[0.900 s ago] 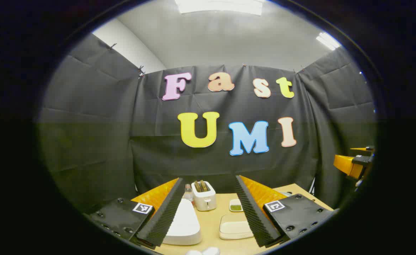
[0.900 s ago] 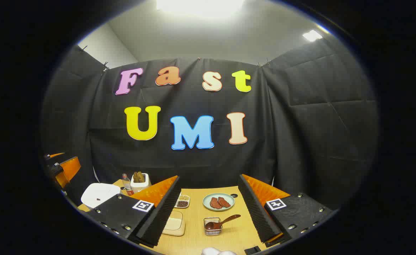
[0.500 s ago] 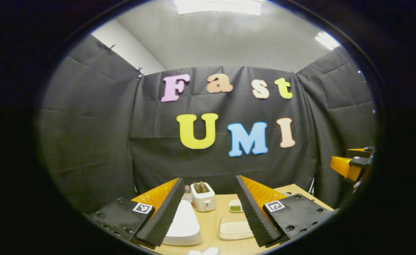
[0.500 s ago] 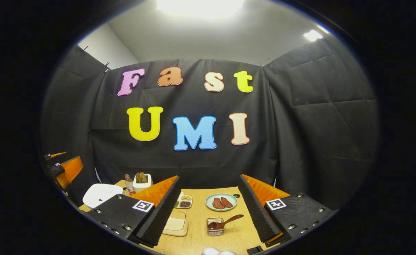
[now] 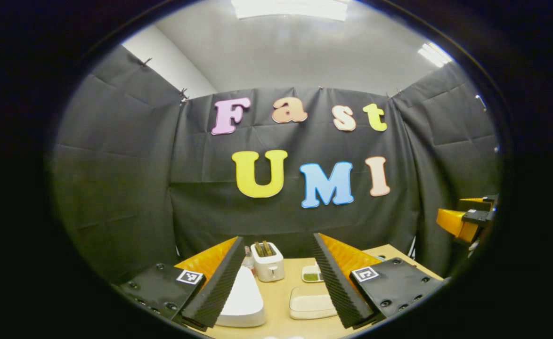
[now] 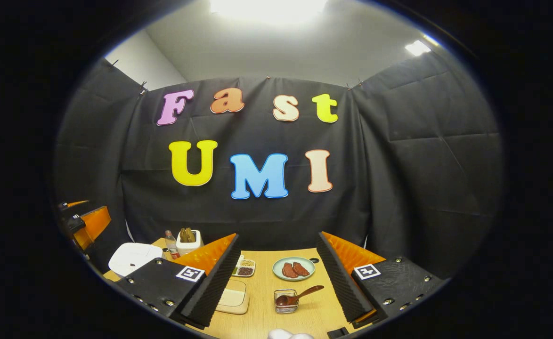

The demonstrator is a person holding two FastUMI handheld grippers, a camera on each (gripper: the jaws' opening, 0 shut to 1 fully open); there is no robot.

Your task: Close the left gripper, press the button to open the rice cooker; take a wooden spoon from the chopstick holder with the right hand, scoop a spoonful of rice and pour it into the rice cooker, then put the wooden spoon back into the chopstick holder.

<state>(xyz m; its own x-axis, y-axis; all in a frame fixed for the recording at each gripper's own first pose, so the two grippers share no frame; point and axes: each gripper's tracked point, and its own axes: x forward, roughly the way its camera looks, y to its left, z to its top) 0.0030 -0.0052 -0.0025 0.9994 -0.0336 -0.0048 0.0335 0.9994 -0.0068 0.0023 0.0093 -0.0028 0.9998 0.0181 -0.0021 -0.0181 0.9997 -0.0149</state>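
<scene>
two hand-held grippers hang spread wide above the bench, gripping nothing. the rice cooker sits lid-down just below the left hand-held gripper. i'd pinch that one fully together first, then press squarely on the button. the wooden spoon waits in the chopstick holder, between the right hand-held gripper's fingers.

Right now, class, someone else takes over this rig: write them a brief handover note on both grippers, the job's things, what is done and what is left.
Left gripper: open, holding nothing, above the table, facing the closed white rice cooker.
Right gripper: open, holding nothing, facing the wooden spoon, which rests in the wire chopstick holder.
Rice tray sits right of the cooker.
Done: nothing.
Left: shut left gripper, press button, scoop, pour, return spoon.
</scene>
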